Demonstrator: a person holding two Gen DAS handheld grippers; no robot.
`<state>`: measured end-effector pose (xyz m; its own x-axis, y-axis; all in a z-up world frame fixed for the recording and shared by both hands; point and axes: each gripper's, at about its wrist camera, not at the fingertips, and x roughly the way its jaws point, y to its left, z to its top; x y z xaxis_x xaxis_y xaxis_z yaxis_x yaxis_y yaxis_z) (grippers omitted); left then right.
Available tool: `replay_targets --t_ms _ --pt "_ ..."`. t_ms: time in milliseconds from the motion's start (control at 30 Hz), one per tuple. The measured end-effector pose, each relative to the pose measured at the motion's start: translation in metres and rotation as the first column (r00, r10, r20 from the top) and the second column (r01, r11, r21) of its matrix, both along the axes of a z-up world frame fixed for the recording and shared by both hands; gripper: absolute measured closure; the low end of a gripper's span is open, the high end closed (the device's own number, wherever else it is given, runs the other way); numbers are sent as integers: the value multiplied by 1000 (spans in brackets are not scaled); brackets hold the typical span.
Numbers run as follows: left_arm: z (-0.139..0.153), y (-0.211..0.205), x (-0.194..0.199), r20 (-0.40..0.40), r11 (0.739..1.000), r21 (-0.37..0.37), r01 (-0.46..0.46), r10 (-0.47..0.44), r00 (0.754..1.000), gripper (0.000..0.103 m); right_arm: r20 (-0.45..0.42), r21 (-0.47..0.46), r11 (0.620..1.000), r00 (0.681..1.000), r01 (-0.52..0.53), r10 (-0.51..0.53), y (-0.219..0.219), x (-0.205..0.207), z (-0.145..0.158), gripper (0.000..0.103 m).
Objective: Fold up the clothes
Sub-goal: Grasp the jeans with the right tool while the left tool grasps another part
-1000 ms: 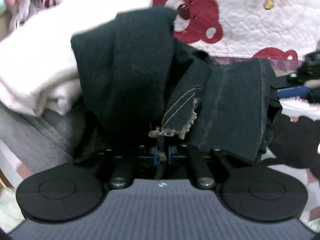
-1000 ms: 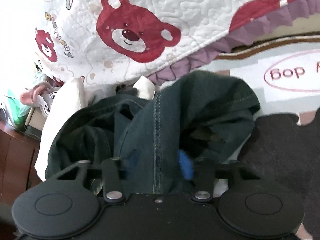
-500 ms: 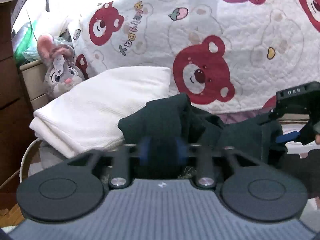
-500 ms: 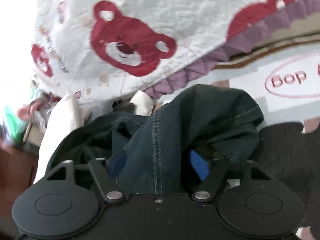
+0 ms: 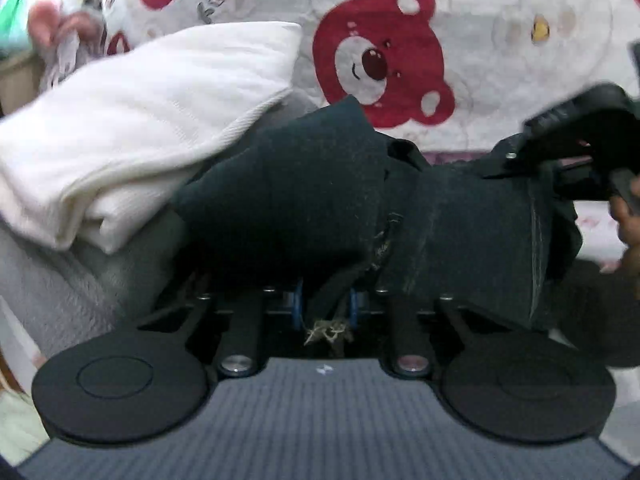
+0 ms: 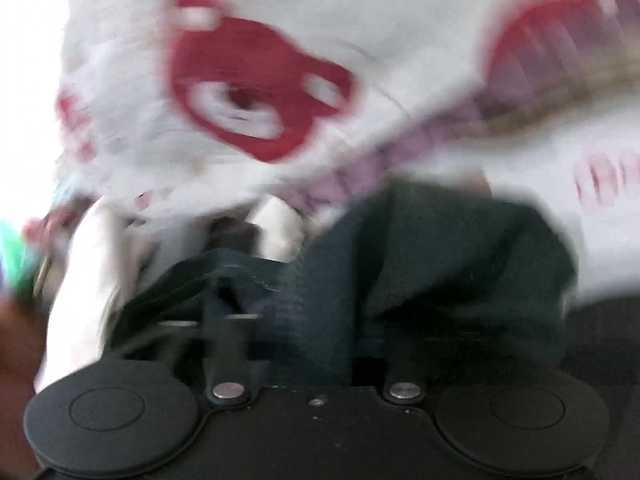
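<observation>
Dark jeans (image 5: 304, 200) lie bunched against a folded white cloth (image 5: 140, 120). My left gripper (image 5: 326, 304) is under the near edge. Its jaws are closing, and the blue pads pinch a fold with a frayed hem. At the right of the same view, my right gripper (image 5: 532, 160) reaches into the far end of the jeans, with a person's hand (image 5: 630, 220) behind it. The right wrist view is blurred. There the jeans (image 6: 460, 260) drape over my right gripper (image 6: 316, 320), hiding the pads. Its jaws are closing with a seamed denim fold between them.
A white quilt with red bears (image 5: 500, 60) hangs behind the pile, its purple frill blurred in the right wrist view. Grey fabric (image 5: 60, 288) lies under the white cloth. A plush toy (image 5: 60, 36) sits at the far left. A dark mat (image 6: 600, 340) lies to the right.
Half a second ago both grippers stood wide over the jeans; now both have closed in on denim. The left view has dropped close to the pile, and the right view is smeared by movement.
</observation>
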<state>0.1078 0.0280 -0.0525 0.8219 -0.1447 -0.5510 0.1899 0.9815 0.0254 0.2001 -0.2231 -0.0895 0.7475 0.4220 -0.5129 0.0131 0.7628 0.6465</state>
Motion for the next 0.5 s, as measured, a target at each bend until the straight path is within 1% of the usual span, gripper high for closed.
replay_targets --t_ms 33,100,200,300,433,500 --pt "3 3 -4 2 1000 -12 7 -7 1000 87 54 -52 999 998 -9 12 2 -11 11 88" --pt "8 3 -12 -10 1000 -7 15 -15 1000 87 134 -139 990 991 17 2 3 -41 37 89" --pt "15 -5 -20 -21 999 -4 50 -50 999 88 225 -209 975 974 75 -27 -8 -79 67 89" --pt "24 -18 -25 -6 995 -12 98 -98 995 89 243 -269 958 969 103 -36 -26 -105 87 89" --pt "33 -30 -32 4 987 -38 154 -154 988 89 271 -370 917 961 149 -47 -46 -130 107 90" --pt "37 -35 -37 14 982 -52 183 -183 983 89 279 -403 898 958 176 -63 -56 -140 114 90"
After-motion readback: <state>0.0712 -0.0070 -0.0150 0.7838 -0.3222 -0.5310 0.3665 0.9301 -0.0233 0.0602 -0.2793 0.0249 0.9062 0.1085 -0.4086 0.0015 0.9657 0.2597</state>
